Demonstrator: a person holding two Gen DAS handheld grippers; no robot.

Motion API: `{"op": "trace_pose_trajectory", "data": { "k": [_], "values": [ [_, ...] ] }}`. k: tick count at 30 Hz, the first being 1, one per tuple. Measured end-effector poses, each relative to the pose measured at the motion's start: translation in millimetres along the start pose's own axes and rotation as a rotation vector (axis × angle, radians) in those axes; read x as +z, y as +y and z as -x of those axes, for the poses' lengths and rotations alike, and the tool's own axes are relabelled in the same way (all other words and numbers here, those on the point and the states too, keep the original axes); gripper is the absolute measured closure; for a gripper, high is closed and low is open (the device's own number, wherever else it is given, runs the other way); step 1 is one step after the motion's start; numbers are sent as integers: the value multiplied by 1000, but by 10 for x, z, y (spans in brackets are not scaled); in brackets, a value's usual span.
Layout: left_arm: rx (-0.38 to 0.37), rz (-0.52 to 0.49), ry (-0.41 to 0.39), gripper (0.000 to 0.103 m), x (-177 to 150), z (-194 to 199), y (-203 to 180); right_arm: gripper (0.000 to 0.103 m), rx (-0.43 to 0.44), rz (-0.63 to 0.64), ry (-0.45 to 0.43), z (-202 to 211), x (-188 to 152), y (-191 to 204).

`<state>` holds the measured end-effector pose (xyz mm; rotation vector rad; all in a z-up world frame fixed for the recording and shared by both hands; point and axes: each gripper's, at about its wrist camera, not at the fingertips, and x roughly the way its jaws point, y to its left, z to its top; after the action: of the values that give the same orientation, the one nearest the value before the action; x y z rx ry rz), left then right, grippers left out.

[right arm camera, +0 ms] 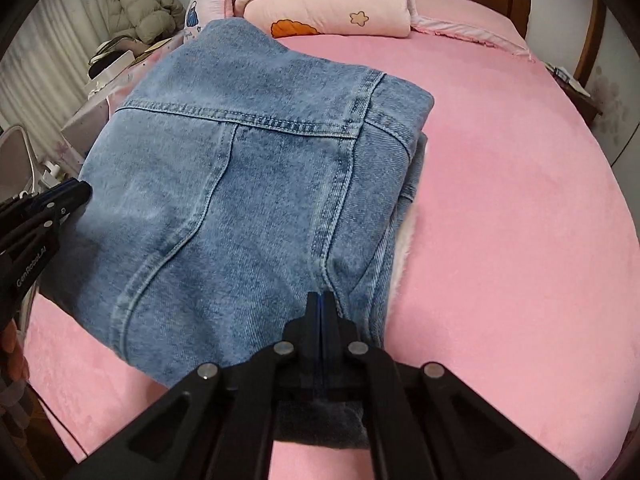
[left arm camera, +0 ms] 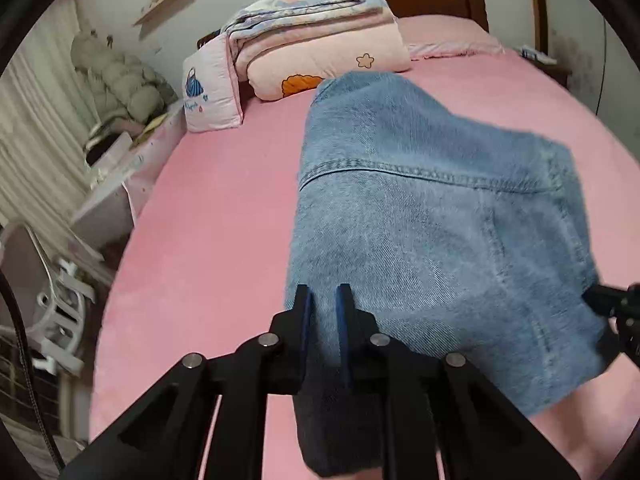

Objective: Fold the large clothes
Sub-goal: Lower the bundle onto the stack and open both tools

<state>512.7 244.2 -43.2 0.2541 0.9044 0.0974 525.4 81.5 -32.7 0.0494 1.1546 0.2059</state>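
Observation:
A blue denim jacket (right arm camera: 248, 184) with a white fleece lining lies folded on the pink bed (right arm camera: 500, 240), back side up. It also shows in the left wrist view (left arm camera: 420, 240). My left gripper (left arm camera: 323, 294) is shut on the jacket's near left edge, with denim between its fingers. My right gripper (right arm camera: 320, 302) is shut on the jacket's near right edge. Each gripper shows at the edge of the other's view: the right one (left arm camera: 612, 308) and the left one (right arm camera: 52, 204).
A stack of folded pink quilts (left arm camera: 320, 40) and a pink pillow (left arm camera: 212, 92) lie at the head of the bed, by the brown headboard (left arm camera: 432, 0). A white bedside desk (left arm camera: 116, 184) with a puffy coat (left arm camera: 120, 80) stands on the left.

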Motion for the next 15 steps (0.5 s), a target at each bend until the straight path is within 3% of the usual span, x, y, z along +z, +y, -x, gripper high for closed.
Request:
{"op": "trace_pose_trajectory", "data": {
  "k": [1,2,4,9,11,15],
  "values": [
    [3,18,2,71,-7,65,25,103,2,-10,3,85,-26,-22],
    [2,49,6,48,-32,189,56,103,5,-16,-6,199,-66,-44],
    [-14,86,-12,25,-96,412,82,103,20,-18,-29,438,-152,-91],
    [-66,131,-107,23,-333,1276,31,103,51,-24,-86,1093,-431,-239],
    [-92,157,-129,16,-424,1576,-3,103,58,-24,-113,1408,-561,-308],
    [-139,231,-152,13,-647,2255,-116,101,80,-39,-129,1964,-796,-426]
  ]
}}
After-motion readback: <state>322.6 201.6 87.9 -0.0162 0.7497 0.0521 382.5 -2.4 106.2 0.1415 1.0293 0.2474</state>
